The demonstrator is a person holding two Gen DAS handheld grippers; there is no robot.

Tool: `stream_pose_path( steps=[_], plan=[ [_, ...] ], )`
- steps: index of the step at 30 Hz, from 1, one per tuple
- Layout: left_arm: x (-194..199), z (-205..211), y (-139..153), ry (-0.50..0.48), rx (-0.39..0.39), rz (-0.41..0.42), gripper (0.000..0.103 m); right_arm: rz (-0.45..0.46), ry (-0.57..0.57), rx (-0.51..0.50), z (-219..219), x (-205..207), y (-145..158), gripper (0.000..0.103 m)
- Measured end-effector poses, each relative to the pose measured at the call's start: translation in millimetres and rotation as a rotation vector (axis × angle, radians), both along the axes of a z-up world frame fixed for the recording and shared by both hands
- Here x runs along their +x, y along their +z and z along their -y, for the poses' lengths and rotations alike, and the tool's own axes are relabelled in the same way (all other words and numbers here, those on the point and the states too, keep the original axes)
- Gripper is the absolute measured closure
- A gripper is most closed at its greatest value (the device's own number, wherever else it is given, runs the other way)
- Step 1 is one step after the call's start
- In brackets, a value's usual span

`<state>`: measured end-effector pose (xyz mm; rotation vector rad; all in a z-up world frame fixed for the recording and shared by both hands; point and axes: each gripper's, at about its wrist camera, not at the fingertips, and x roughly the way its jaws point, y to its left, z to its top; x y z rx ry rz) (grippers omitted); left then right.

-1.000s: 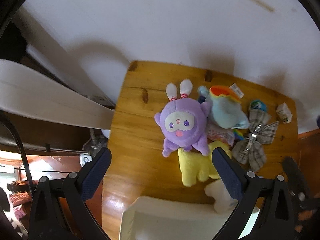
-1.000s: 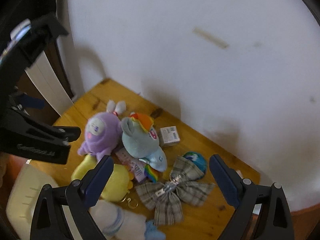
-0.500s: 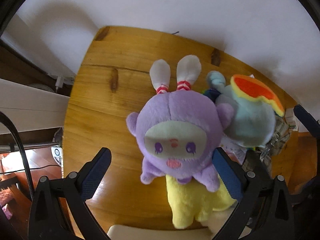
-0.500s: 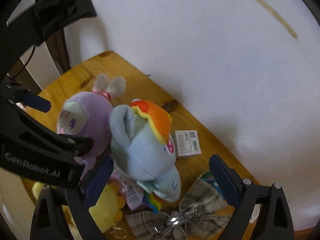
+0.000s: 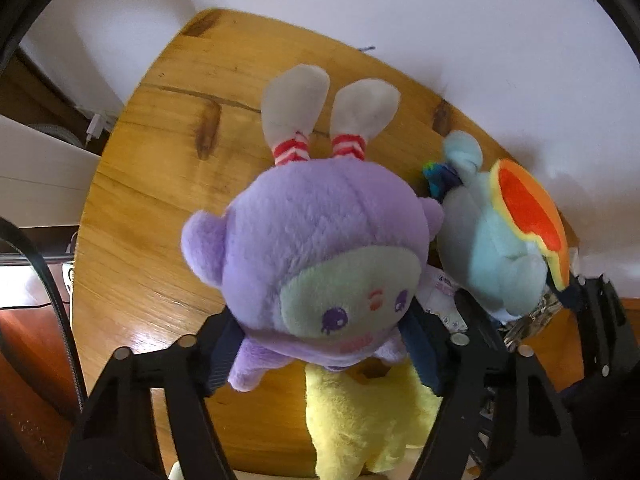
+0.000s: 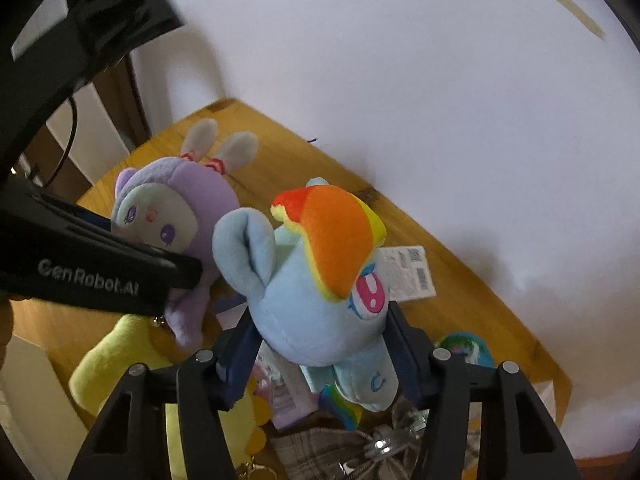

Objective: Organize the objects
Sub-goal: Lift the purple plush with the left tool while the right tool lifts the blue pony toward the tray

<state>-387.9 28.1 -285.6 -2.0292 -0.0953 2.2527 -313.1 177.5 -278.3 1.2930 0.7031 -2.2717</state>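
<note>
A purple bunny plush [image 5: 316, 256] with white ears lies on the wooden table [image 5: 160, 184]. My left gripper [image 5: 320, 356] has closed on its lower body, the pads pressing both sides. A light blue pony plush [image 6: 316, 292] with an orange and yellow mane sits between the pads of my right gripper [image 6: 320, 356], which is shut on it. The pony also shows in the left wrist view [image 5: 504, 248], and the bunny in the right wrist view [image 6: 172, 216]. A yellow plush [image 5: 360, 420] lies under both.
A plaid bow [image 6: 360, 452] with a metal clip, a pink packet [image 6: 280, 392] and a blue-green ball [image 6: 464, 352] lie on the table near the front. A white wall [image 6: 400, 80] stands right behind. A white container [image 6: 28, 400] is at the left.
Both grippers moved down and closer to the toys and closed: the left onto the purple bunny, the right onto the blue pony. Half a second ago both were open.
</note>
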Motion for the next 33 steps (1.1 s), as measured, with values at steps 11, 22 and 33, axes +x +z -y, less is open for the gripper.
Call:
stream_pose_path(
  steps=[11, 22, 33],
  plan=[
    [18.6, -30.6, 70.7, -0.057, 0.002, -0.101, 0.035, -0.066, -0.113, -0.078, -49.2, 39.2, 71.8, 0.044],
    [104.4, -74.9, 174.8, -0.230, -0.019, -0.282, 0.035, -0.154, -0.237, -0.234, -87.7, 120.3, 153.1, 0.044],
    [193.6, -101.2, 261.6, -0.307, -0.032, -0.393, 0.035, -0.172, -0.264, -0.397, -113.1, 223.0, 213.1, 0.044]
  ],
)
